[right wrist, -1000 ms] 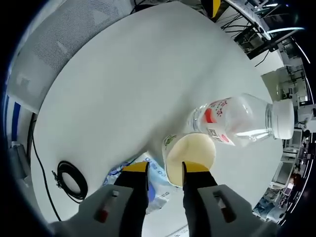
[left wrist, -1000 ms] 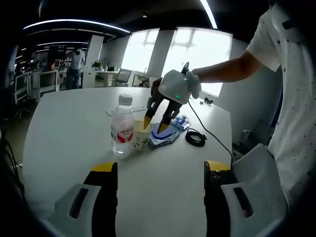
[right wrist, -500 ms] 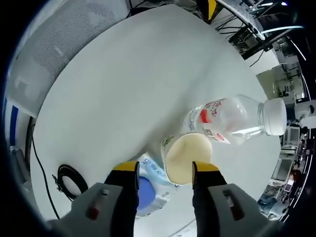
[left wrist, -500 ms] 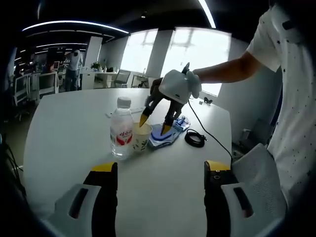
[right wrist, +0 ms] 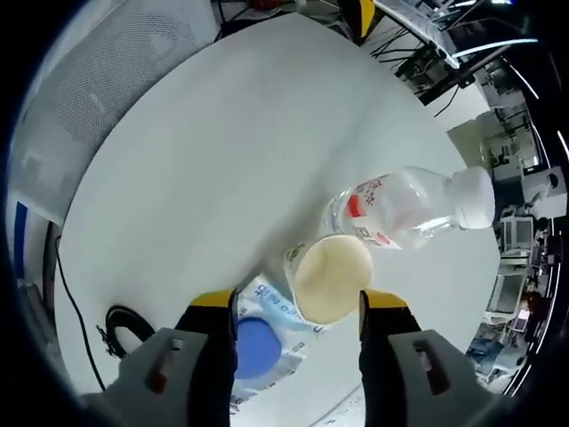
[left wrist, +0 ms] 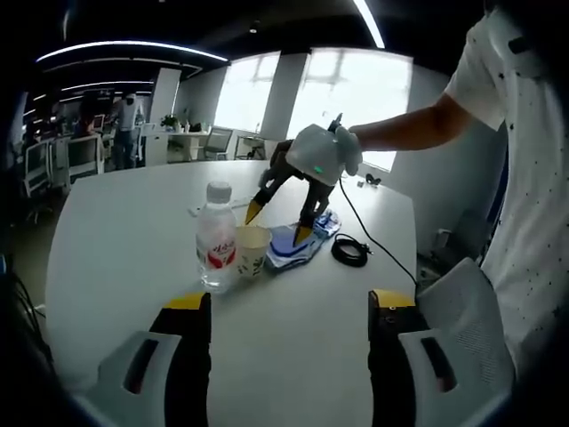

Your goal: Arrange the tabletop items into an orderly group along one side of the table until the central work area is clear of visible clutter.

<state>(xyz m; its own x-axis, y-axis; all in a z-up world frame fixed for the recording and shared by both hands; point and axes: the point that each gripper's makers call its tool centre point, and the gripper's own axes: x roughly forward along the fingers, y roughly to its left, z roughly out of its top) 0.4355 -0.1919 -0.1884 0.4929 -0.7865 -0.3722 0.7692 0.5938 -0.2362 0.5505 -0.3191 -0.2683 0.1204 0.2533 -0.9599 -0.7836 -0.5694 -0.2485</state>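
A clear water bottle point(left wrist: 216, 242) with a red label stands on the white table point(left wrist: 116, 222), touching a paper cup point(left wrist: 252, 251). A blue and white packet point(left wrist: 298, 242) lies just right of the cup. My right gripper point(left wrist: 277, 224) hovers open above cup and packet, held by a person's gloved hand. From above, the cup point(right wrist: 331, 277) is empty, with the bottle point(right wrist: 404, 209) beyond it and the packet point(right wrist: 253, 334) beside it. The right gripper point(right wrist: 298, 307) has spread jaws straddling the cup without touching. My left gripper point(left wrist: 289, 307) is open, low over the near table, holding nothing.
A coiled black cable point(left wrist: 348, 252) lies right of the packet, its cord trailing to the far edge; it also appears as a cable coil point(right wrist: 124, 325). A mesh chair back point(right wrist: 116, 71) stands beside the table. Office desks and people fill the far left background.
The right gripper's jaws have spread wider and it has lifted a little away from the cup. The left gripper has stayed in place.
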